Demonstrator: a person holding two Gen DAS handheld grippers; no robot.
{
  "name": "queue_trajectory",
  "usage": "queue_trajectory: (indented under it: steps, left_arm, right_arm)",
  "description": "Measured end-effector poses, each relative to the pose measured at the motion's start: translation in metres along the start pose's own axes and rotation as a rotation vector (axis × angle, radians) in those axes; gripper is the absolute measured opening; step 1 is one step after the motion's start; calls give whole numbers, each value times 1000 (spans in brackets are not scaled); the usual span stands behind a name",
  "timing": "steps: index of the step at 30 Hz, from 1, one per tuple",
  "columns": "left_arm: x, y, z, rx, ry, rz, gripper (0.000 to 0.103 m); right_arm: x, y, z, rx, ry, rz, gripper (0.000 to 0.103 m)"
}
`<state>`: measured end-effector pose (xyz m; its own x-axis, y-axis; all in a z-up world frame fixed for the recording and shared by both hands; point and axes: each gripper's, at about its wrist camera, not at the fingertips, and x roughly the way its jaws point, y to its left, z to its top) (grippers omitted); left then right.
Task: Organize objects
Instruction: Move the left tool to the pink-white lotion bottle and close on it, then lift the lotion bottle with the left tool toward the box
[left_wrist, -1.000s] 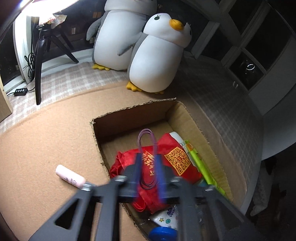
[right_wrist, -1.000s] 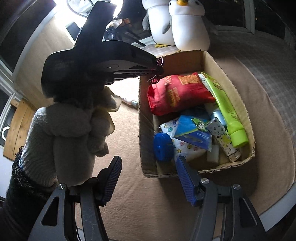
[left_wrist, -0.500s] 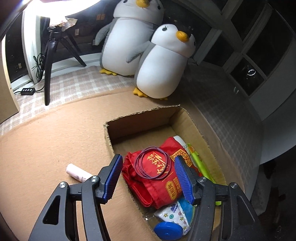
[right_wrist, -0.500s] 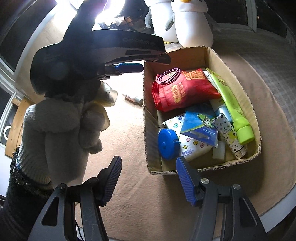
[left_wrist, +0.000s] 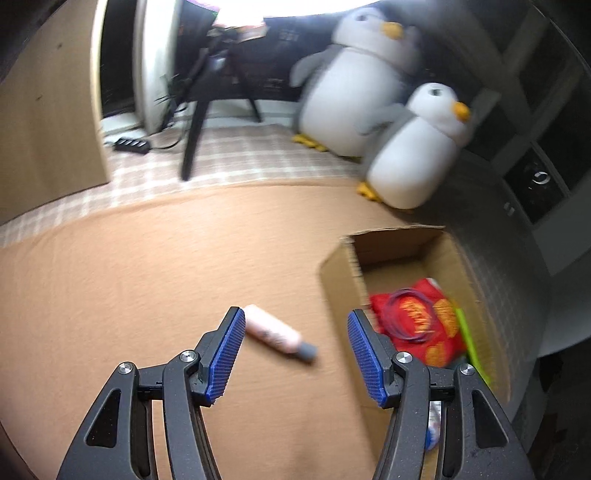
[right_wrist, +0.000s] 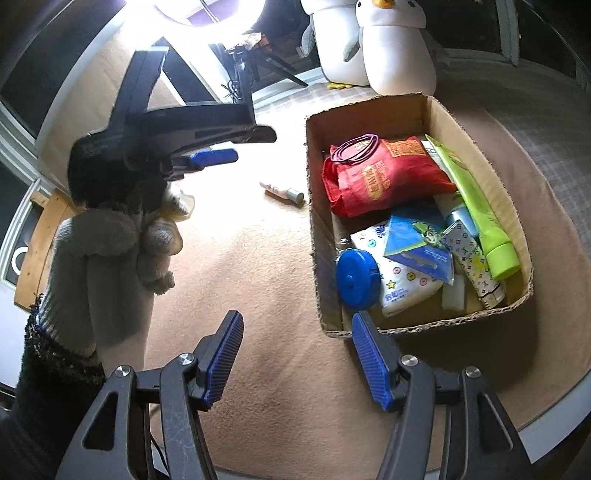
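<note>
The left gripper has its jaws apart with nothing between the pads; they have just been opening, though the last half second brought no further widening. Past their tips, on the tan mat, a pink tube with a grey cap lies on its side, its pale end just beyond the left pad, its cap pointing toward the right pad. Beyond the right pad stands the box, and in it a red pouch with purple bands lying on top. Farther off, two plush penguins sit on a checked cloth, a tripod to their left.

The right gripper also has its jaws apart and empty, above bare mat. The right pad's tip overlaps the box's near corner. Inside, nearest first: a blue round lid, a white pack with buttons, a blue packet, a green tube along the right wall, then the red pouch with the bands. Left of the left pad, a gloved hand holds the other gripper up above the mat, and the tube lies just beside the box's left wall.
</note>
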<state>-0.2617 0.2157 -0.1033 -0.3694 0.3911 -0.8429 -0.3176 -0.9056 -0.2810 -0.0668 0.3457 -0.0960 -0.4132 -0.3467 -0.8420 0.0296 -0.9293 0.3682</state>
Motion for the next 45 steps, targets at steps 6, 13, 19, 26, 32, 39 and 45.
queue_trajectory:
  steps: [6,13,19,26,32,39,45]
  left_arm:
    - [22,20,-6,-62,49,29,61]
    - [52,17,-6,-96,83,63,55]
    - [71,16,-6,-101,102,117,45]
    - [72,16,-10,-83,97,124,42]
    - [64,17,-19,-89,91,130,46]
    - [57,12,-35,-50,73,121,45]
    - [52,18,-43,-60,56,105,25]
  right_arm:
    - [0,5,-3,-14,2,3,57]
    - [-4,-4,-6,-3,0,-6,57]
    - [-11,-13,-10,14,-5,-17,57]
    - [-14,-21,-11,33,-8,-23,57]
    - [-9,-19,-9,29,-3,-19,57]
    - [-7,-11,-10,13,4,-9,57]
    - [-6,-8,-10,13,6,-9,57]
